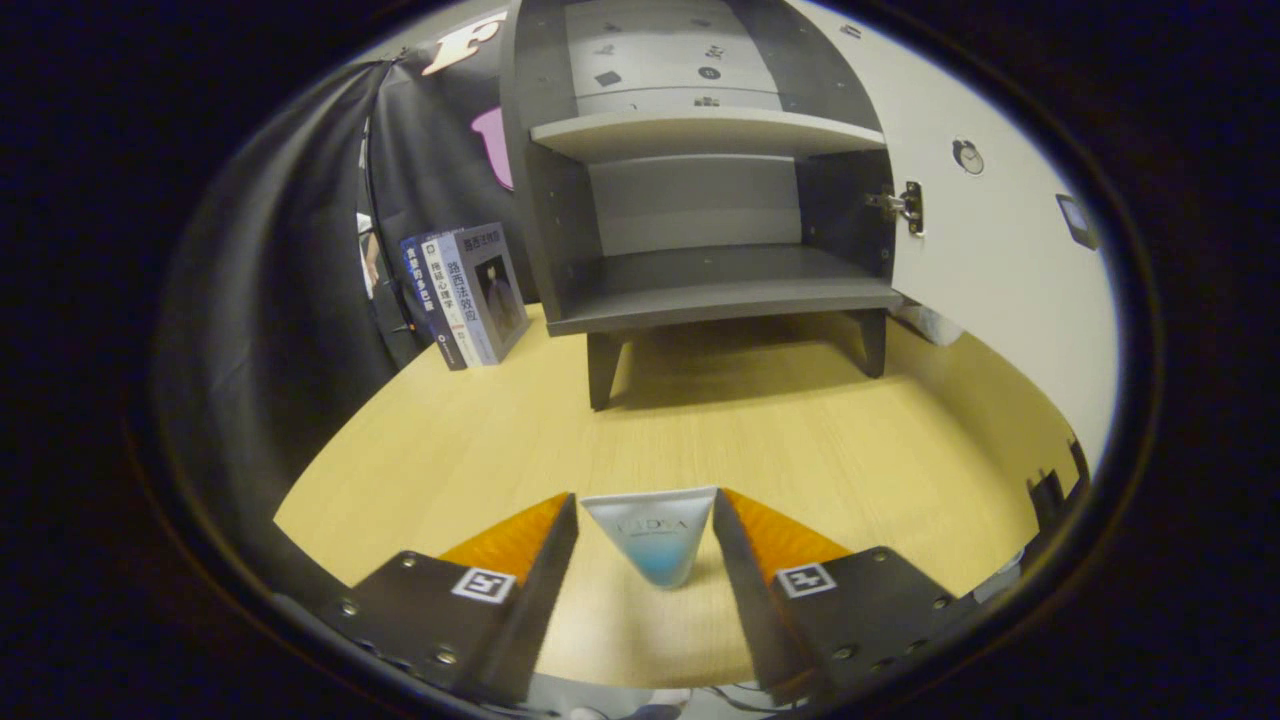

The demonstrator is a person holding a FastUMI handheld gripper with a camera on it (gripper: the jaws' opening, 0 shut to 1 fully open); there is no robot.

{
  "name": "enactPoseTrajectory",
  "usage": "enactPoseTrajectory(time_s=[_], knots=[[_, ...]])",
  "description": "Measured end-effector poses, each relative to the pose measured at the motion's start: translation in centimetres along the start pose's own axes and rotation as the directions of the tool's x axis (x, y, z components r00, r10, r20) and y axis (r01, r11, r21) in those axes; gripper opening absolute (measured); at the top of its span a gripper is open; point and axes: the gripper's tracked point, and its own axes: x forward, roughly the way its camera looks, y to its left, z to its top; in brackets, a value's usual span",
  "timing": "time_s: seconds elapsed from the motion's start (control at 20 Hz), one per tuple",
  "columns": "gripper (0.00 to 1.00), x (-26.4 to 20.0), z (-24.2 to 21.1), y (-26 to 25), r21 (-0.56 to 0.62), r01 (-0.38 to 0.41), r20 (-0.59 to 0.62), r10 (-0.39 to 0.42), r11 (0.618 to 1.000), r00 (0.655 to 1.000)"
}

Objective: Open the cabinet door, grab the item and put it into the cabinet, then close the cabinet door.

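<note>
A small white tube (655, 545) with a blue lower end sits between my fingers, its wide flat end pointing ahead. My gripper (645, 497) is shut on it, one finger against each side. Beyond the fingers, across the wooden table (760, 440), stands the grey cabinet (700, 200) on short legs. Its door (1000, 240) is swung wide open to the right, with a metal hinge (905, 207) showing at its edge. The lower shelf (720, 285) and the upper shelf (700, 135) are both bare.
Three books (468, 295) stand upright against the booth wall, left of the cabinet. Black cloth closes off the left side. A stretch of bare tabletop lies between my fingers and the cabinet's legs.
</note>
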Motion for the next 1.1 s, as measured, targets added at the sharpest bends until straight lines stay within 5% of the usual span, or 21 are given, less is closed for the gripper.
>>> enactPoseTrajectory(time_s=[0.05, 0.1, 0.45, 0.8, 1.1], knots=[[0.61, 0.1, 0.0, 0.2, -0.009, -0.005, 0.005, 0.005, 1.0, 1.0], [0.58, 0.1, -0.1, 0.3, -0.014, -0.01, 0.0, 0.01, 1.0, 1.0], [0.55, -1.7, 4.6, 1.0, -0.021, -0.072, 0.027, 0.072, 0.997, 0.997], [0.55, -5.9, 20.2, -0.3, 0.001, -0.091, 0.201, 0.089, 0.996, 0.976], [0.54, -5.7, 35.9, -1.8, -0.073, -0.057, 0.389, 0.081, 0.996, 0.918]])
